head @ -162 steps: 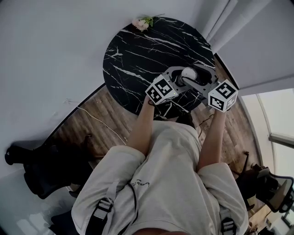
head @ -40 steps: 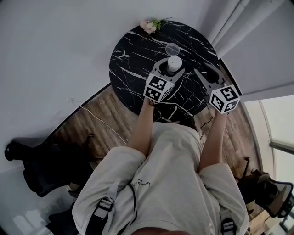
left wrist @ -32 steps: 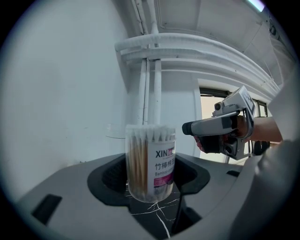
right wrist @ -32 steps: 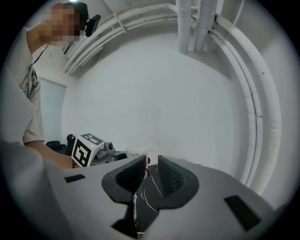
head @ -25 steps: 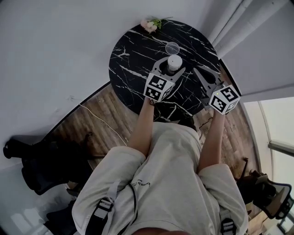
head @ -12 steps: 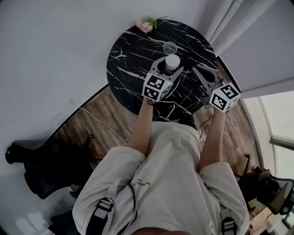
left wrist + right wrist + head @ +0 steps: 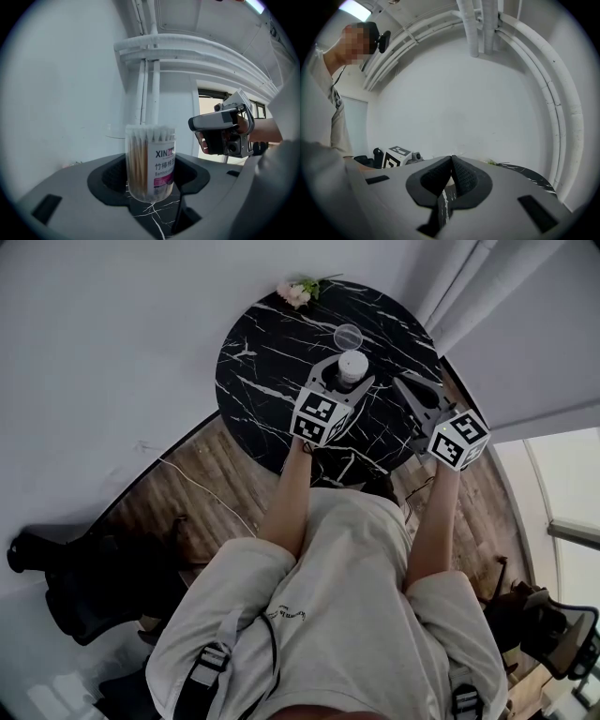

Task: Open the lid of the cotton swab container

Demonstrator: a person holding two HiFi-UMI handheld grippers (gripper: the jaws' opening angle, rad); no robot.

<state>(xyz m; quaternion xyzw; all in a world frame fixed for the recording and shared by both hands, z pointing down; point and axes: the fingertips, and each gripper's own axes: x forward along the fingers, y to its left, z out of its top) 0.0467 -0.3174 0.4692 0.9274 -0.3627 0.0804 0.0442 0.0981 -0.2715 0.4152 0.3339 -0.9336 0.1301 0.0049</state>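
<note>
1. Head view: a round black marble worktop [image 7: 262, 343] stands beside a white wall. A small bunch of flowers [image 7: 294, 292] lies at its far edge, and pale curtains [image 7: 469, 282] hang to the right. The cotton swab container [image 7: 352, 364] stands upright near the middle of the worktop, its white swab tips bare at the top. Its clear lid [image 7: 348, 336] lies on the worktop just beyond the container and apart from it. The left tool [image 7: 341, 379] reaches in from the near side with one jaw on each side of the container. The right tool [image 7: 405, 383] hangs over the right part of the worktop, near the container but not touching it, with its jaws drawn to a point.

2. Left tool view: the container stands upright between the two dark pads, which close against its sides, so this tool grips it. The label faces the camera, wooden sticks show through the clear wall, and no lid sits on top. Marbled worktop shows beneath the container. The right tool appears at the right, higher up and well clear of the container.

3. Right tool view: the jaws are pressed together with nothing between them. Beyond them, the left tool's marker cube [image 7: 397, 156] shows at the left and a strip of the worktop at the right. Behind are the white wall and white pipes [image 7: 483, 28].
</note>
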